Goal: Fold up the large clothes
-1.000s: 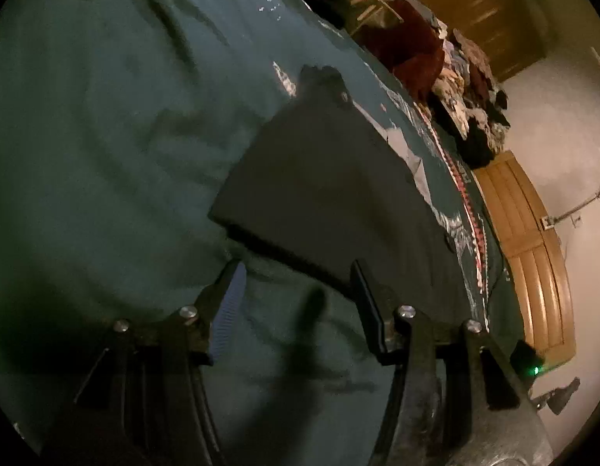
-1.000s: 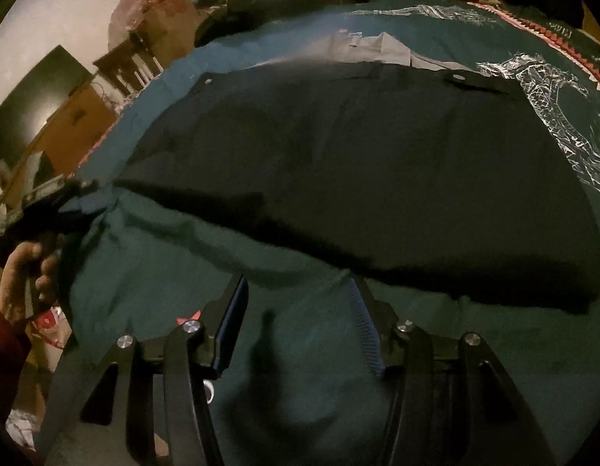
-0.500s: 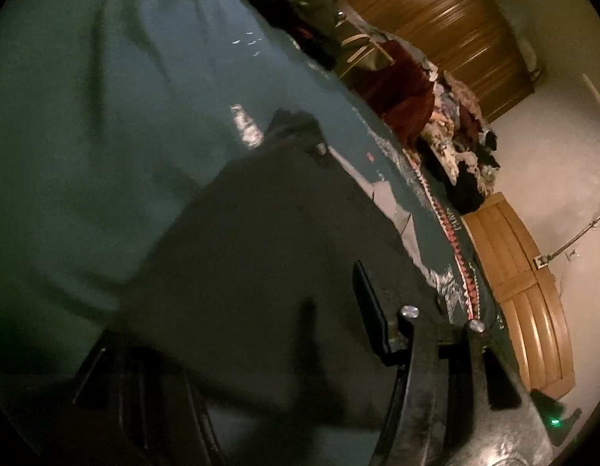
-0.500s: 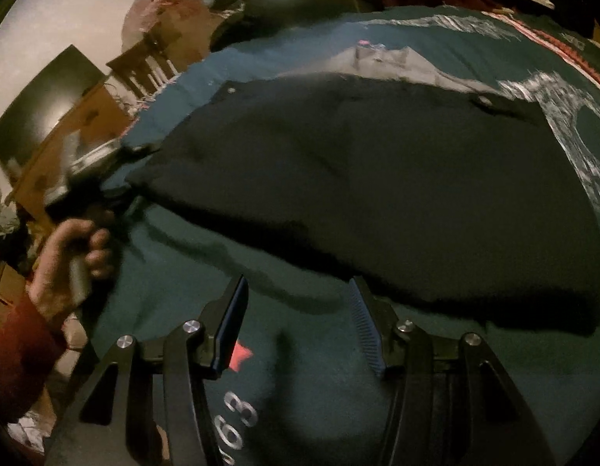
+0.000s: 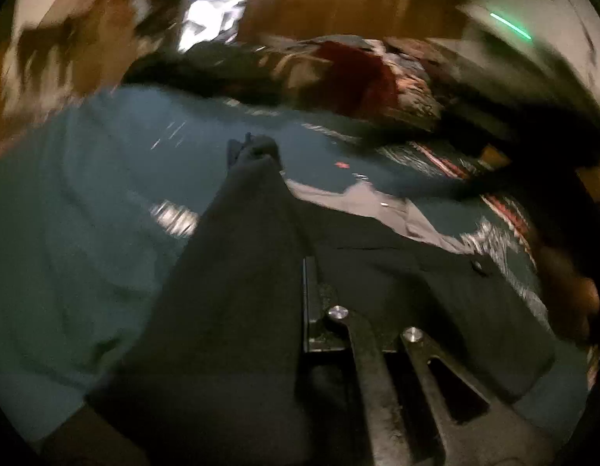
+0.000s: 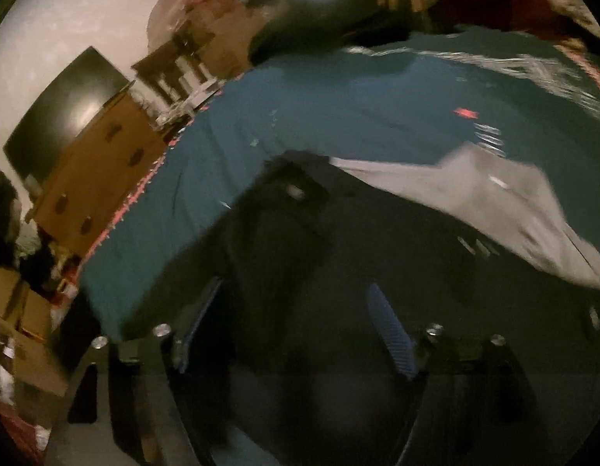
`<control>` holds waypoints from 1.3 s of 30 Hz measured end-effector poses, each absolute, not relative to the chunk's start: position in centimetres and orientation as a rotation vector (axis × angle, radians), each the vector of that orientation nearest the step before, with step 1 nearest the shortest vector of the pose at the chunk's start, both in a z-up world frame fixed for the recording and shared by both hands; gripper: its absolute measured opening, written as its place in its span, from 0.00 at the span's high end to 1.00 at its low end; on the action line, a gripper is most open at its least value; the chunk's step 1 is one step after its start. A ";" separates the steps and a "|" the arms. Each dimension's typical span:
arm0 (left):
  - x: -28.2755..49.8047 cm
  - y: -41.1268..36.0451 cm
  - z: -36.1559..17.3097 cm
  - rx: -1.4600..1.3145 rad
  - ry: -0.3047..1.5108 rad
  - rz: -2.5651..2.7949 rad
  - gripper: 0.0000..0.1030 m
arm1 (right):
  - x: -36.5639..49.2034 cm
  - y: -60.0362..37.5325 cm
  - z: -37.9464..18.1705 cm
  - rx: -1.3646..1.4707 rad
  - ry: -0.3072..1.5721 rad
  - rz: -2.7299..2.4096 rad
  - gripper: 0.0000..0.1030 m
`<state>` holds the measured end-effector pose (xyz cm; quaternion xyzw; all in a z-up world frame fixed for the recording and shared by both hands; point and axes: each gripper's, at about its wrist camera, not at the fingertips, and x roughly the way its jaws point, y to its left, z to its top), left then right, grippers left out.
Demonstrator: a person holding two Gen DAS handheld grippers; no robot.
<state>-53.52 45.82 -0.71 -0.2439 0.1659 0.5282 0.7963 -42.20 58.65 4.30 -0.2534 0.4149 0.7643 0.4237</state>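
A large black garment (image 5: 397,283) with a grey inner lining (image 5: 362,202) lies on a teal bedspread (image 5: 86,213). My left gripper (image 5: 296,306) is shut on the black garment's edge; a raised fold of cloth (image 5: 237,272) drapes over and hides its left finger. In the right wrist view the garment (image 6: 338,256) fills the lower half, with the grey lining (image 6: 494,202) at right. My right gripper (image 6: 296,326) is open, its fingers apart over the black cloth. Both views are blurred.
A pile of clothes (image 5: 358,73) lies at the far side of the bed. A wooden dresser (image 6: 94,178) with a dark TV screen (image 6: 63,105) stands left of the bed. Cardboard boxes (image 6: 16,310) sit on the floor at left.
My left gripper has closed on the black garment's edge and lifted it, swinging right. My right gripper has moved forward over the garment, still open.
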 end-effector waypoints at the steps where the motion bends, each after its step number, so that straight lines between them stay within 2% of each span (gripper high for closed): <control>1: -52.8 45.6 -0.6 -0.485 0.375 1.128 0.97 | -43.2 60.2 4.3 -0.657 1.061 1.926 0.17; 7: -50.9 45.0 -0.8 -0.408 0.418 1.077 0.97 | -47.3 66.2 1.0 -0.890 1.056 1.798 0.14; 10: -50.1 44.8 -0.7 -0.371 0.446 1.062 0.97 | -46.2 67.5 -0.9 -0.874 1.098 1.719 0.14; 12: -49.2 44.5 -0.5 -0.333 0.468 1.034 0.97 | -45.0 67.4 -1.2 -0.807 1.106 1.719 0.18; 13: -48.6 44.3 -0.2 -0.323 0.476 1.024 0.97 | -44.3 67.2 -1.1 -0.763 1.103 1.734 0.27; 14: -47.8 44.1 0.0 -0.307 0.486 1.004 0.97 | -43.3 66.9 -1.1 -0.721 1.100 1.756 0.44; 17: -44.6 42.1 1.1 -0.244 0.495 0.907 0.96 | -39.4 65.3 -1.2 -0.592 1.129 1.768 0.81; 24: -33.3 37.5 1.1 -0.213 0.577 0.599 0.92 | -23.2 54.0 0.0 -0.277 1.134 1.684 0.85; 31: -25.7 36.2 0.8 -0.250 0.675 0.509 0.88 | -11.9 49.7 -3.5 -0.155 1.281 1.630 0.86; 34: -23.3 36.7 -1.7 -0.266 0.748 0.493 0.81 | -8.5 49.5 -5.8 -0.129 1.362 1.627 0.85; 36: -21.7 36.9 -3.4 -0.271 0.800 0.476 0.69 | -7.1 49.7 -7.8 -0.145 1.398 1.603 0.85; 39: -21.1 36.6 -4.5 -0.251 0.838 0.476 0.57 | -5.0 49.8 -11.1 -0.112 1.490 1.585 0.84</control>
